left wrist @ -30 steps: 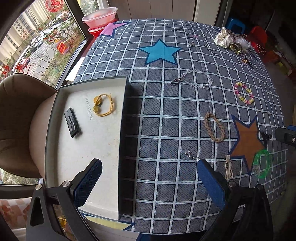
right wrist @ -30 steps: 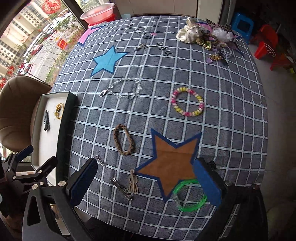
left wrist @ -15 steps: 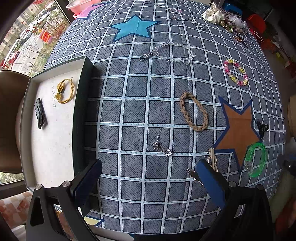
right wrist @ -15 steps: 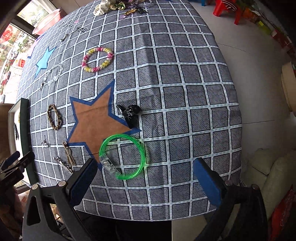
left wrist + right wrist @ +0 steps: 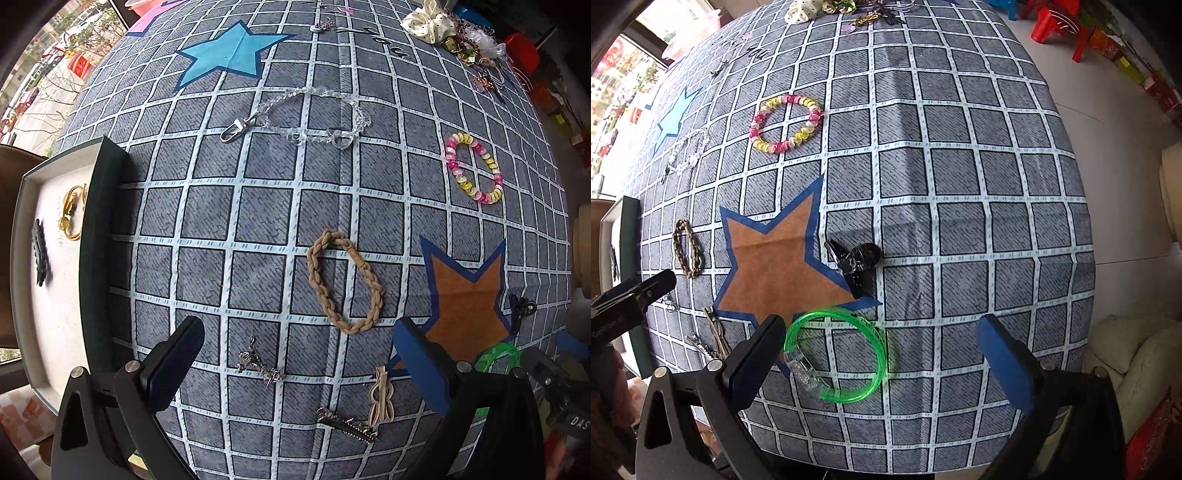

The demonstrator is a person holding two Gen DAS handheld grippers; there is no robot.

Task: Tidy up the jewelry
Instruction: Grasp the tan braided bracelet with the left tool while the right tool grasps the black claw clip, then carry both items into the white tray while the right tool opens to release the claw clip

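So both grippers are spread wide with nothing in them right now. From its own camera, the right gripper (image 5: 881, 354) hangs just over the green plastic bangle (image 5: 836, 356), which lies flat on the checked tablecloth (image 5: 960, 166) between the two blue pads, closer to the left pad (image 5: 757, 360). A black hair claw (image 5: 855, 264) sits just beyond the bangle at the edge of the orange star patch (image 5: 775, 266), and the pink and yellow bead bracelet (image 5: 786, 123) is further up the cloth. The left gripper (image 5: 295, 363) is open over a small silver charm (image 5: 260, 363), with the braided tan bracelet (image 5: 345, 282) just ahead of it. Near its right pad (image 5: 421, 369) there's a beige bow clip (image 5: 380, 400) touching a silver toothed hair clip (image 5: 347, 424). A clear crystal chain with a clasp (image 5: 299, 118) lies further out below the blue star (image 5: 231, 53). Off to the left the tray (image 5: 96, 240) holds a gold bracelet (image 5: 72, 212) and a black comb clip (image 5: 40, 253), apart from each other
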